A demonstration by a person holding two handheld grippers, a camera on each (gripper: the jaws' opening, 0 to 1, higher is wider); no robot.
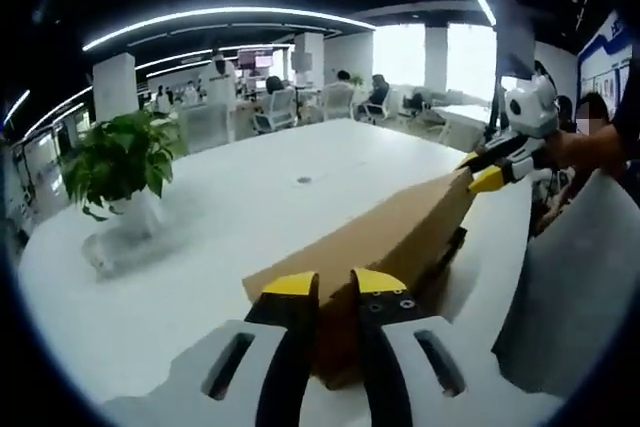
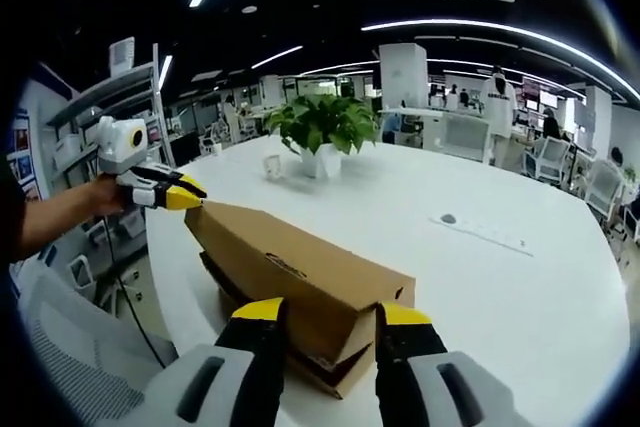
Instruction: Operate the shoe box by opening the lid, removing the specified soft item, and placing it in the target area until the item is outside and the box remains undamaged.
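Lid (image 2: 300,257) was gripped at both ends by left tongs (image 1: 335,285) and right tongs (image 2: 325,312).
Uneven lifting (one end faster) could have torn it.

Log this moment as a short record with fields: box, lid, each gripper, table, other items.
box: brown cardboard shoe box on the white table
lid: lifted at a tilt, base visible beneath
left gripper: jaws at one end of the lid, either side of its edge
right gripper: jaws either side of the lid's opposite end
other items: potted plant, white cup near it
soft item: not visible
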